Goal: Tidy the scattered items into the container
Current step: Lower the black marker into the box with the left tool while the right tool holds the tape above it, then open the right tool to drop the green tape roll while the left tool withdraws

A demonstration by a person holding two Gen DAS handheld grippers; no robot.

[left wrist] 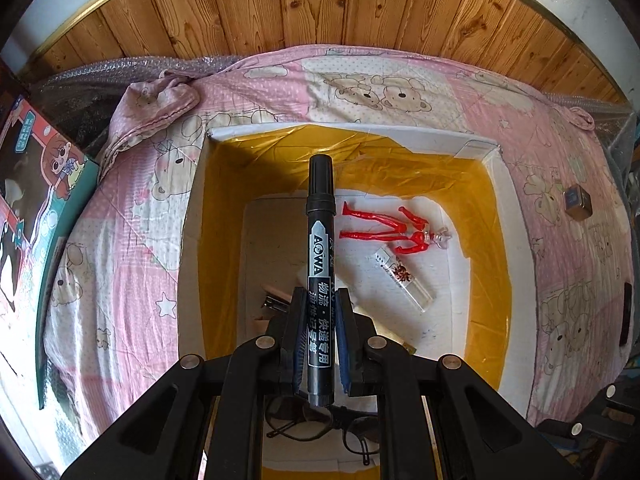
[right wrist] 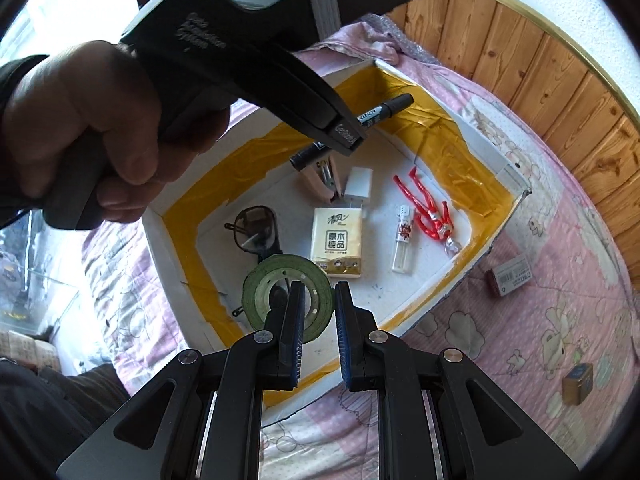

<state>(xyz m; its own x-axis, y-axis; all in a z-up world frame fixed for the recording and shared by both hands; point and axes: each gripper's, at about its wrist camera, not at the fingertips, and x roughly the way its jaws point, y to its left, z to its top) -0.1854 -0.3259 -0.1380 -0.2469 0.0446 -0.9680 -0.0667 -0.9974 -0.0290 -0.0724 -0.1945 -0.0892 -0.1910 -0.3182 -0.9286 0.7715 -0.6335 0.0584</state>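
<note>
Left gripper (left wrist: 320, 320) clamps a black marker (left wrist: 320, 240) above the tape-lined box (left wrist: 192, 216), poised for dropping; right gripper (right wrist: 318, 320) hovers part-open, holding nothing

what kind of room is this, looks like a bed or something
Most likely a bedroom: the white box sits on a pink teddy-bear quilt spread like bedding, backed by knotty wood panelling. The left gripper holds a black marker over the box.
</note>
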